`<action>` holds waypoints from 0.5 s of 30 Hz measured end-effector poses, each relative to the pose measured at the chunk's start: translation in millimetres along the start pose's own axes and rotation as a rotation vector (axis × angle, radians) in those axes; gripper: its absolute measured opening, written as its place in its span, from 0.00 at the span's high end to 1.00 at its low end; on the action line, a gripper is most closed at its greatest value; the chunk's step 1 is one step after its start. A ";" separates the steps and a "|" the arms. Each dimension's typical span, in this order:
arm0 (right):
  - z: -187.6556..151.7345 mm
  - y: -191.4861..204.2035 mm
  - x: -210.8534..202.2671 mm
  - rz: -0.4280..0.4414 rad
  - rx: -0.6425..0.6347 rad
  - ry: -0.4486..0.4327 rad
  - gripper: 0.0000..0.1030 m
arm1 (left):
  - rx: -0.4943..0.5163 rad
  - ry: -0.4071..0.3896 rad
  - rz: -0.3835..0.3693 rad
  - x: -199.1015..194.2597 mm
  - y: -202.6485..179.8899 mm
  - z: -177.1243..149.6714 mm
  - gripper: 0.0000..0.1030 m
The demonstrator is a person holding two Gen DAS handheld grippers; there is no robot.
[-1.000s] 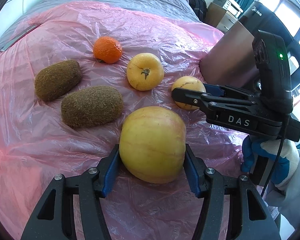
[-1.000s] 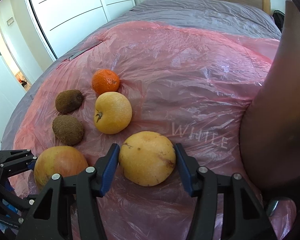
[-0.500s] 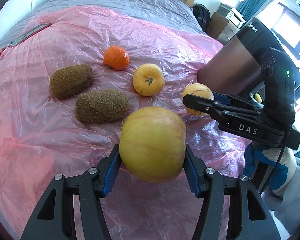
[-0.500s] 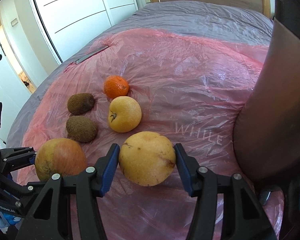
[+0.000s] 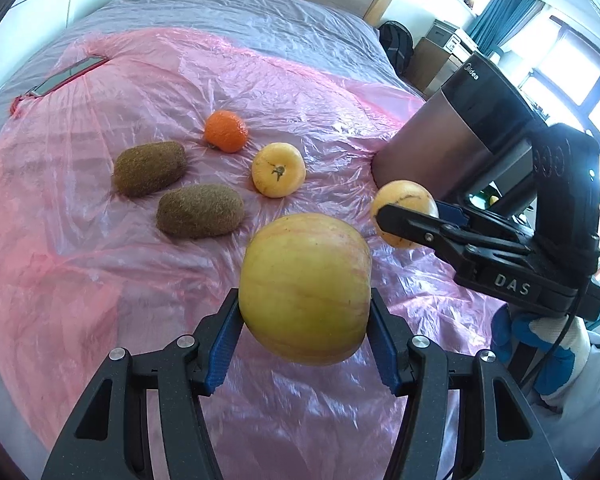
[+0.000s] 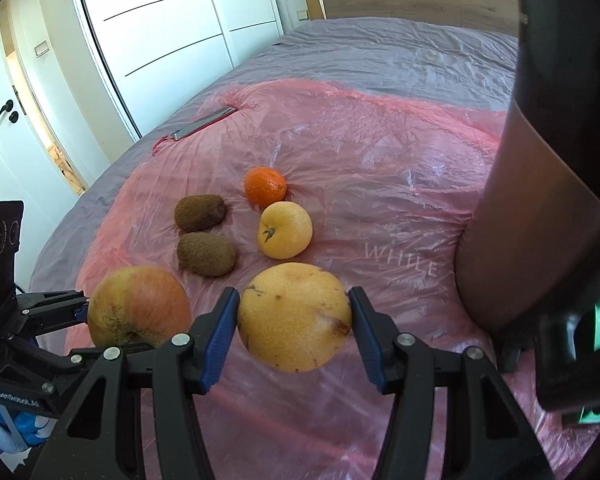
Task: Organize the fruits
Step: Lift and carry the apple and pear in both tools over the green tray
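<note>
Each gripper held fruit clear of the bed: left gripper [image 5: 305, 334] clamping an apple [image 5: 305, 288], right gripper [image 6: 294, 330] a pear [image 6: 294, 316]. On such round skins, either could have slipped free.

"DAS" in pale capitals on the right gripper [image 5: 406, 220] body, at four o'clock. "idea", first letter unclear, on the dark appliance [image 5: 472, 120] top, at two o'clock. "WHITLE" faintly printed on pink plastic sheet [image 6: 400, 260]. "GenRobot.AI", roughly legible, on left gripper [image 6: 85, 312], at eight o'clock.

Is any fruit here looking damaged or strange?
The round yellow pear in the right gripper has brown blemishes on its skin, the largest near its right side. The other fruits look sound.
</note>
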State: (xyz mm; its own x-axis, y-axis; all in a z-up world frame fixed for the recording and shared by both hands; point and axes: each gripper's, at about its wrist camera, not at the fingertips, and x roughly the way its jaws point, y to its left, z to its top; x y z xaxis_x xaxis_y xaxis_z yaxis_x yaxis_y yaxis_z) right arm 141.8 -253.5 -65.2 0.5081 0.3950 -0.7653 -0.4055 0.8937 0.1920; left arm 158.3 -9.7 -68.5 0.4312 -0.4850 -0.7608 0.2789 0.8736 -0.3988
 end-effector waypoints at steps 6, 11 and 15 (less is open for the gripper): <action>-20.3 12.0 -19.1 0.006 0.012 0.012 0.13 | 0.005 -0.003 0.012 -16.7 -5.6 -14.6 0.48; -38.6 15.1 -35.9 0.009 0.036 0.018 0.13 | 0.016 -0.003 0.015 -29.3 -12.5 -26.9 0.48; -52.5 13.6 -49.4 0.000 0.054 0.026 0.13 | 0.026 0.000 0.017 -37.4 -19.6 -36.2 0.48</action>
State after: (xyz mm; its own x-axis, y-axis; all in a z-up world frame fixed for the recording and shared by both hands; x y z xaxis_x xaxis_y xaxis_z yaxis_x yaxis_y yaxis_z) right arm 71.2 -272.0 -57.0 0.4881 0.3903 -0.7807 -0.3634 0.9041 0.2249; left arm 105.6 -7.3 -50.8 0.4363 -0.4702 -0.7672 0.2940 0.8803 -0.3723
